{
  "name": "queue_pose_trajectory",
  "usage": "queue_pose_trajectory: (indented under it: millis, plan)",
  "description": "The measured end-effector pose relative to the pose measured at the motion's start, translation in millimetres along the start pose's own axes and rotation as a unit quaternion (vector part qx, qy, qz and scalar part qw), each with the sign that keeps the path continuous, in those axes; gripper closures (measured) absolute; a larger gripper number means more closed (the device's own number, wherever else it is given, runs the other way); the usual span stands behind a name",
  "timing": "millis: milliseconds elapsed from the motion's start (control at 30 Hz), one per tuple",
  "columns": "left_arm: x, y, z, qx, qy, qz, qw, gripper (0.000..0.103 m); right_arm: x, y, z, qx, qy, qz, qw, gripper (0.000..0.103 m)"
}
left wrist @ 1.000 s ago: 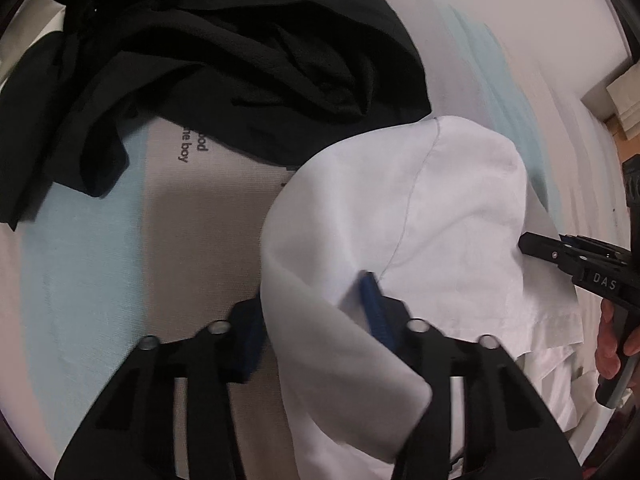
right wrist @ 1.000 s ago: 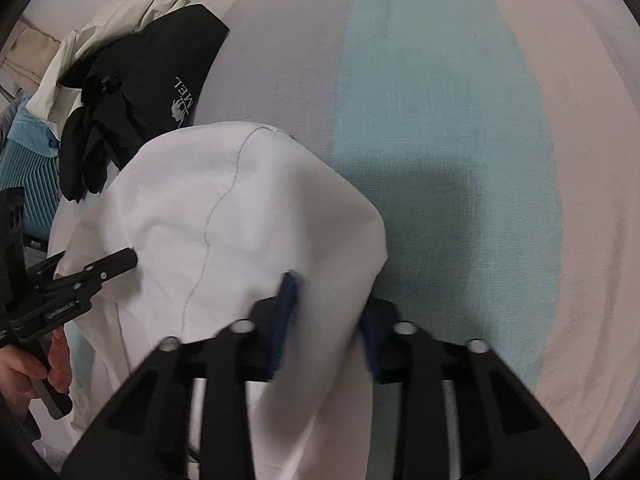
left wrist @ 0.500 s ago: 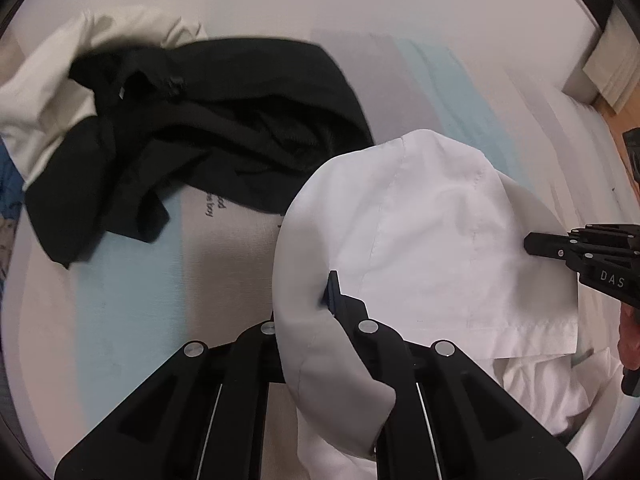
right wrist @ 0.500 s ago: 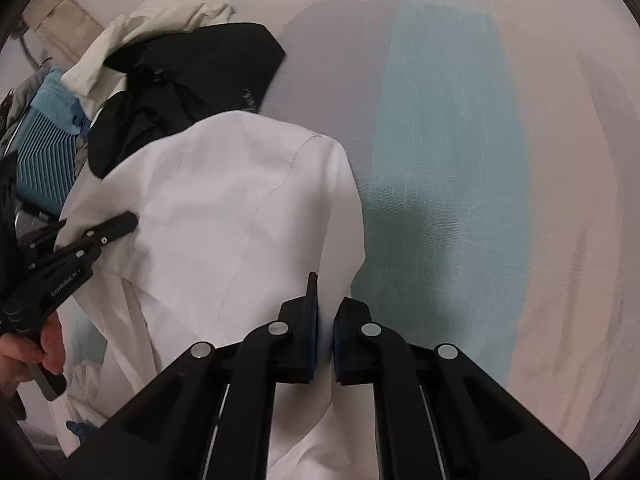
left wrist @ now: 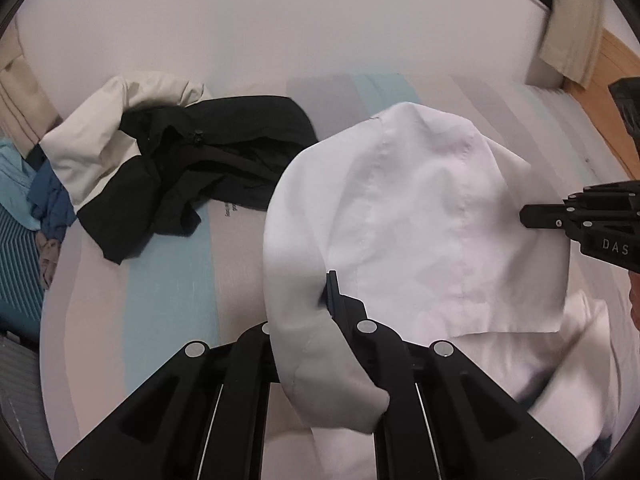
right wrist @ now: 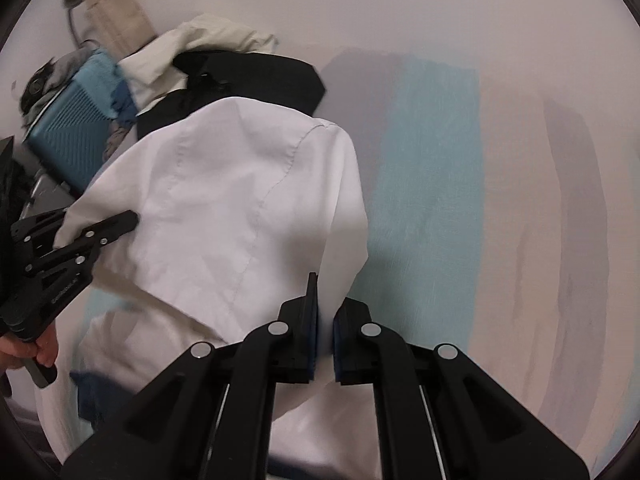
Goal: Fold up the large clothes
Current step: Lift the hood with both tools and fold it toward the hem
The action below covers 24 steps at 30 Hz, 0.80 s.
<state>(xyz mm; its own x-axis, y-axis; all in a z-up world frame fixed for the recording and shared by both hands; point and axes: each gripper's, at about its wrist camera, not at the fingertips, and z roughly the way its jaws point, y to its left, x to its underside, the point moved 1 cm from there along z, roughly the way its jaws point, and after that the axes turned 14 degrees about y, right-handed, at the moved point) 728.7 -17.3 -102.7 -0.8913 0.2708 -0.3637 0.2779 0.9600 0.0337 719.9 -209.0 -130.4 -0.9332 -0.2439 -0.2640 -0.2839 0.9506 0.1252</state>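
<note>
The white shirt hangs stretched and seamed, pinched by the left gripper and the right gripper. Striped bedding lies bare on the right; a black garment lies on the left.

We see the bed's striped cover lying bare to the right of the white garment, through to its far edge at the wall; a gripper could pass there freely. The garment itself hangs between the left gripper and right gripper, both clamped on it, so the middle is blocked. The far-left corner of the bed is taken by the black garment with a cream garment heaped beside it. Between that heap and the white cloth we see a bare strip. A blue ribbed case stands off the left edge.
</note>
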Motion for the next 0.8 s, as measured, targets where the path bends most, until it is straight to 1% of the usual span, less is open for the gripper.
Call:
queue_pose_trajectory:
  millis: [100,200,267,367,500,600,800]
  plan:
    - [33.6,-17.4,-14.3,-0.001,-0.013,0.002,0.9999,0.098,27.8,10.4,-15.6,0.008,-0.014,-0.009,1.0,0.099]
    - [54.9,-22.2,-24.6,0.0,-0.021,-0.007,0.9997,0.098,55.3,20.8,-29.7,0.018,-0.028,-0.021,0.999,0.099]
    - [66.2,-24.5,-29.9,0.003,-0.025,-0.014,0.9996,0.098,73.6,27.6,-38.6,0.015,-0.034,-0.024,0.999,0.099]
    - [86.6,-30.6,-39.9,0.002,-0.03,-0.018,0.9994,0.098,91.6,35.9,-48.0,0.015,-0.04,-0.029,0.999,0.099]
    - [113.7,-37.0,-51.5,0.012,-0.037,-0.037,0.9986,0.098,118.6,46.9,-58.3,0.018,-0.046,-0.04,0.998,0.099]
    - [132.4,-45.4,-58.6,0.007,-0.044,-0.037,0.9983,0.098,137.2,52.2,-63.7,0.02,-0.053,-0.044,0.997,0.099]
    - [172.2,-55.7,-62.2,0.013,-0.038,-0.061,0.9973,0.098,172.4,57.8,-65.0,0.001,-0.045,-0.036,0.998,0.099]
